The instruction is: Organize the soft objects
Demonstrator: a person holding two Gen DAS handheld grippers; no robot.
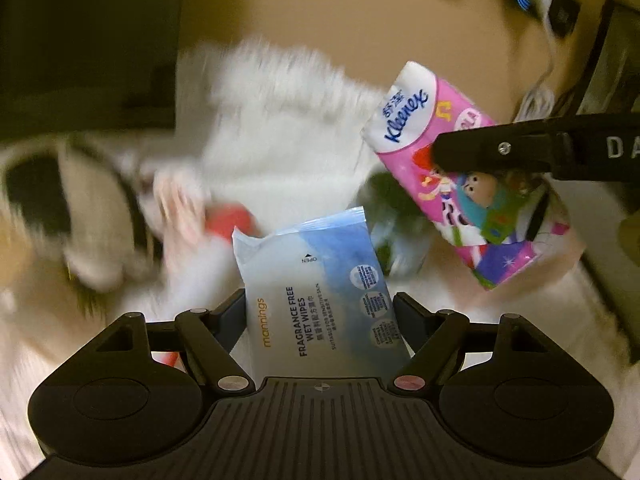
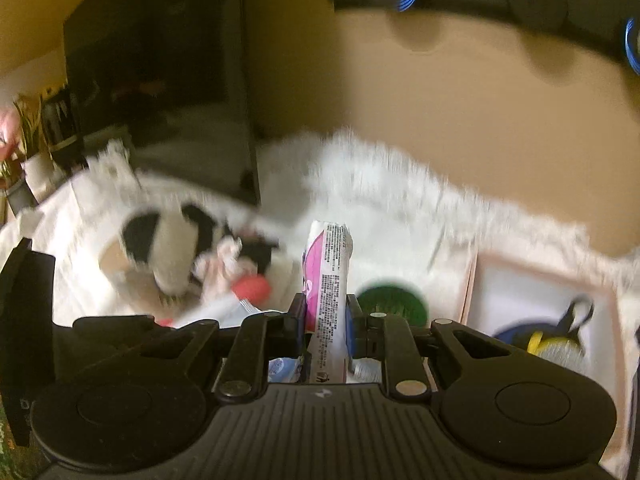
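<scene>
Plush panda [image 2: 160, 248] blurred, pkts clear

Each black claw [image 1: 320, 320] has a ribbed body, round domes and silver pivot screws.

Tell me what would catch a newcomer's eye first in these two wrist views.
The pink Kleenex tissue pack, pinched in the right gripper and held above the white fluffy rug. Beside it, the blue wet wipes pack sits clamped in the left gripper. Behind, to the left, lies a blurred black-and-white plush toy.
</scene>
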